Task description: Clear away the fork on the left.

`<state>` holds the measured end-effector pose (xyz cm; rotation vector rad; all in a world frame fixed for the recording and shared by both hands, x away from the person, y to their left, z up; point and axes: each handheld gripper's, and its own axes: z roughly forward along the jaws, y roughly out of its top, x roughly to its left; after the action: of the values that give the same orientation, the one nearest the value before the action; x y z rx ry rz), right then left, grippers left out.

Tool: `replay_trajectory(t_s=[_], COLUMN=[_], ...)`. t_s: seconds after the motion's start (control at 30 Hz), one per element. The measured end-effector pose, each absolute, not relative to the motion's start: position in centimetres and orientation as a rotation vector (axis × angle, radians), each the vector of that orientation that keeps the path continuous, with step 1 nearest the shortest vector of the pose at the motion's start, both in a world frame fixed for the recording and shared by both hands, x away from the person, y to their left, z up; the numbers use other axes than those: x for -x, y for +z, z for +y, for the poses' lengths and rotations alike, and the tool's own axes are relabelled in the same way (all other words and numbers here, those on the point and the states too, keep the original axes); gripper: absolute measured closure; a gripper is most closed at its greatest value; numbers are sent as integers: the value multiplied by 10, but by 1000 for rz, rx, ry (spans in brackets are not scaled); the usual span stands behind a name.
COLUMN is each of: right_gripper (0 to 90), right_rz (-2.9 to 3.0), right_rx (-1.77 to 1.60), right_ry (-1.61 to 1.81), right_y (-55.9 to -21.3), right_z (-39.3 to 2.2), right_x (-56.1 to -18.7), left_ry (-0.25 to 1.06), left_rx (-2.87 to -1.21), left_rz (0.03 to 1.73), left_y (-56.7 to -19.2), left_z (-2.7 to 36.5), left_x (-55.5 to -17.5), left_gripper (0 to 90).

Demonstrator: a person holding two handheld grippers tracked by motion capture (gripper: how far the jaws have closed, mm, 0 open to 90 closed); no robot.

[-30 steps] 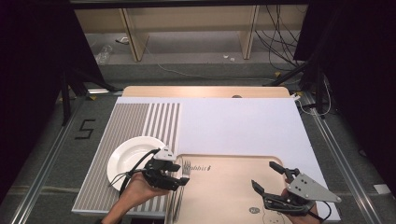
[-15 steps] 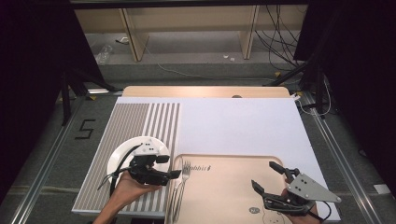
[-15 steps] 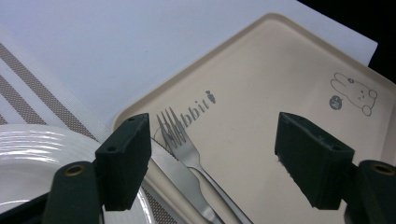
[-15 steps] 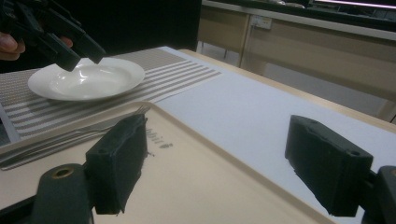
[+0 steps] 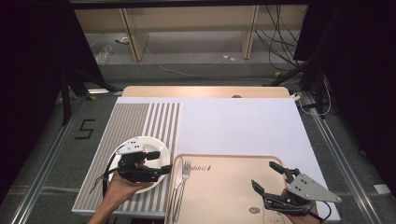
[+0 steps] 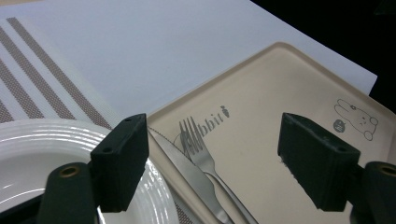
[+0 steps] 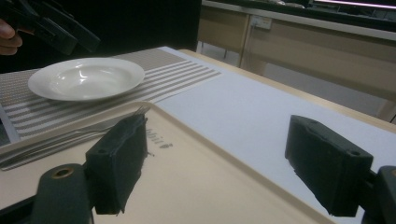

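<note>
- The left tool hangs above the near edge of the white plate; its jaws have just been opening and now stand wide apart with nothing between them.
- The plate rests on the striped placemat, just beside the left rim of the beige tray; seen from the left gripper view the plate lies under the left jaw, close to the tray rim.
- A fork and a knife lie side by side along the tray's left edge; in the left gripper view the fork and knife sit between the open jaws but lower, untouched.
- The right tool hovers over the tray's near right corner, jaws apart and empty.
- Risk, as I judge it: a reach for the cutlery could clip the plate's raised rim and shove it along the mat; the cause is how close the plate lies to the tray.
- Risk: the fork and knife lie so near each other that one pinch may catch both, or slip off flat metal; the tray may also slide on the white sheet covering the table.
</note>
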<state>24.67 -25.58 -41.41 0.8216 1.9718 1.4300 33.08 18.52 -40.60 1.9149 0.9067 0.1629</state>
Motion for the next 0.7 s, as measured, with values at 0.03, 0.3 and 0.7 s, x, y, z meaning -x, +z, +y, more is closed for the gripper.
replay_trajectory(t_s=[0.03, 0.3, 0.7], right_gripper=[216, 217, 216], right_rz=[1972, 1977, 1974], right_rx=[-821, -824, -826], right_ry=[1430, 1426, 1426], right_y=[-414, -414, -414], right_z=[-256, -256, -256], right_x=[-247, -247, -247], left_ry=[163, 187, 229], left_rx=[-1910, -1879, -1821], left_rz=[910, 946, 1006], left_y=[-406, -407, -413], left_z=[187, 203, 224], left_x=[-331, -328, -321], left_gripper=[243, 228, 221])
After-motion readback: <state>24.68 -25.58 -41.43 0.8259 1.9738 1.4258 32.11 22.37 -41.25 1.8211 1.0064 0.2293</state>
